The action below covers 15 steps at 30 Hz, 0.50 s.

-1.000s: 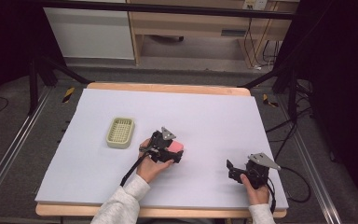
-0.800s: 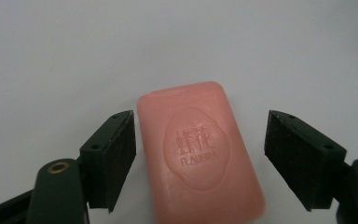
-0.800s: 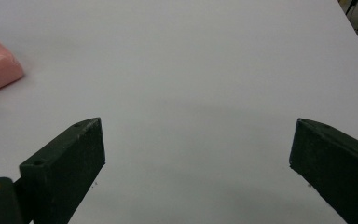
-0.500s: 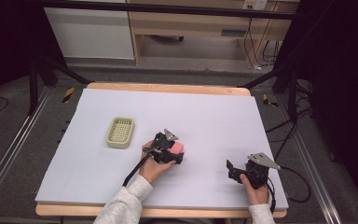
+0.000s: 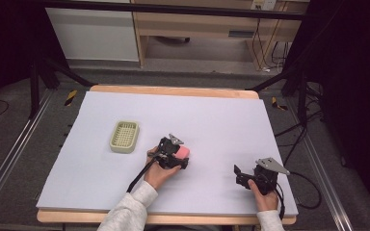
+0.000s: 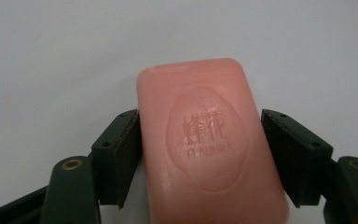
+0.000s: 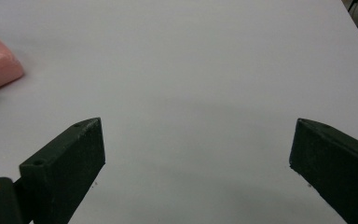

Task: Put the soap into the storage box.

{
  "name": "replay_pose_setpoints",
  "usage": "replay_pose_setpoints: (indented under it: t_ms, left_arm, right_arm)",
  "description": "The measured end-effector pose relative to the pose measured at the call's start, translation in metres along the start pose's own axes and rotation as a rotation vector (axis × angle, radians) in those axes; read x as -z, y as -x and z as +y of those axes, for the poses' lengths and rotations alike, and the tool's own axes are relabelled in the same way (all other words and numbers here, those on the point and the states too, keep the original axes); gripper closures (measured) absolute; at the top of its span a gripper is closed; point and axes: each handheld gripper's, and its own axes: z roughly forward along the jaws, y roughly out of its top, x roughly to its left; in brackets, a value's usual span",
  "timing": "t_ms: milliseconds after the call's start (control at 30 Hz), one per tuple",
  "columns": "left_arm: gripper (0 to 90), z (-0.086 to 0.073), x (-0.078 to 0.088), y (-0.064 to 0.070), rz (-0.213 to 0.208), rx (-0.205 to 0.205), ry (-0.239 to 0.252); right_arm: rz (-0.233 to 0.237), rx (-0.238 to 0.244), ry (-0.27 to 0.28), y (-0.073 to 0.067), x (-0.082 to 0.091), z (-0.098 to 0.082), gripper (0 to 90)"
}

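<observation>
- Left gripper view: my left fingers [image 6: 121, 158] pinch the pink soap [image 6: 209, 144], on the surface.
- Right gripper [image 7: 196, 154] idle, spread wide.
- Soap gripped; the trip to the dish [image 5: 125, 136] remains, I reckon.

Bare table [image 5: 212, 115] all round; soap dish [image 5: 124, 136] left of soap bar [image 5: 182, 152]

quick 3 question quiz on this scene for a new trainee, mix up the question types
1. True or false: the left gripper has its jaws on the long sides of the pink soap bar.
2. The right gripper is: A shut on the soap, B open over bare table, C inside the dish.
3. What sits left of the soap in the high view?

Key: 1 true. 2 B. 3 the green soap dish.
</observation>
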Motion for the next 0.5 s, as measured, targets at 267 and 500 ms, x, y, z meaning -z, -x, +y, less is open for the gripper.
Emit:
replay_pose_setpoints:
  t_ms: [267, 500]
  left_arm:
    - [36.9, -0.0007, 0.0013, 0.0, 0.017, 0.001, 0.001]
    - [37.1, -0.0001, 0.0014, 0.0007, 0.02, 0.007, -0.003]
  right_arm:
    - [0.002, 0.002, -0.002, 0.0003, -0.0003, -0.0002, 3.6]
    - [-0.001, 0.004, -0.002, 0.0004, -0.0006, -0.0002, 3.6]
